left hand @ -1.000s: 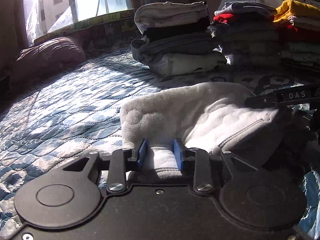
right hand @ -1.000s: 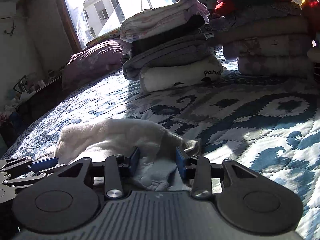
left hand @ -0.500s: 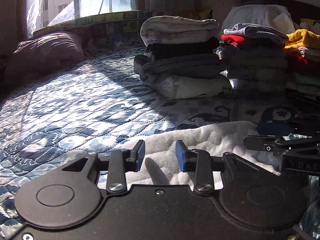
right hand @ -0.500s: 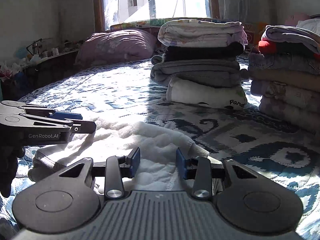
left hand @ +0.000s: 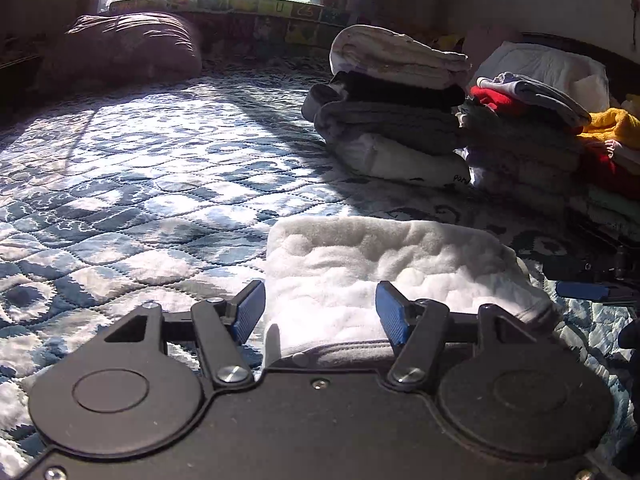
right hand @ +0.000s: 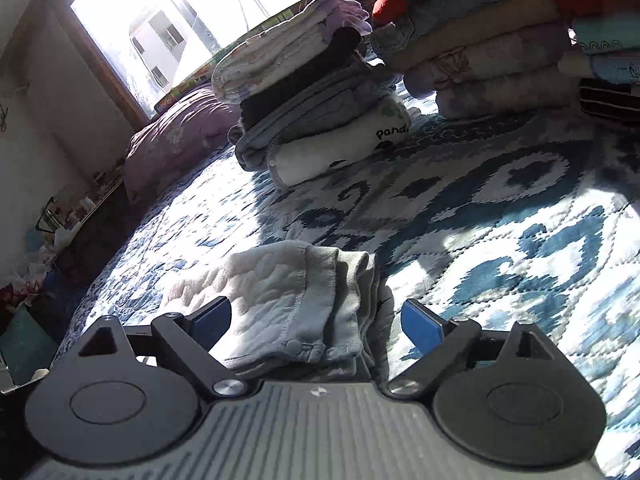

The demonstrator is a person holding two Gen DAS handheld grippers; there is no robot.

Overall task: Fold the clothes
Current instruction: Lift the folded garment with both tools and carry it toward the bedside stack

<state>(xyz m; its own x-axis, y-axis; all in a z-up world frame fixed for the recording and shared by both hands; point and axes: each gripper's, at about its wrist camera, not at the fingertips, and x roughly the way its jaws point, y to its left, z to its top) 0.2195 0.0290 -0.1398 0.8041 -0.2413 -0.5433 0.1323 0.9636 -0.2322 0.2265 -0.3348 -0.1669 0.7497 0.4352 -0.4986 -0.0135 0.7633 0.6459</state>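
Observation:
A folded white fleece garment (left hand: 384, 264) with a grey outer side and snap buttons lies on the blue patterned quilt (left hand: 140, 184). My left gripper (left hand: 320, 314) stands open, its blue pads spread wide at the garment's near edge. In the right wrist view the same garment (right hand: 296, 304) shows its folded grey hems, and my right gripper (right hand: 316, 322) is open with its pads on either side of the bundle. The right gripper's blue tip (left hand: 584, 290) shows at the far right of the left wrist view.
Stacks of folded clothes (left hand: 392, 108) stand at the back right of the bed, a white "panda" piece (right hand: 344, 144) lowest in the nearest stack. A purple pillow (left hand: 120, 48) lies under the window. Cluttered shelves (right hand: 60, 232) edge the bed's left side.
Both grippers have opened wide and let go of the garment, which now lies folded on the quilt. Both cameras have dropped closer to it.

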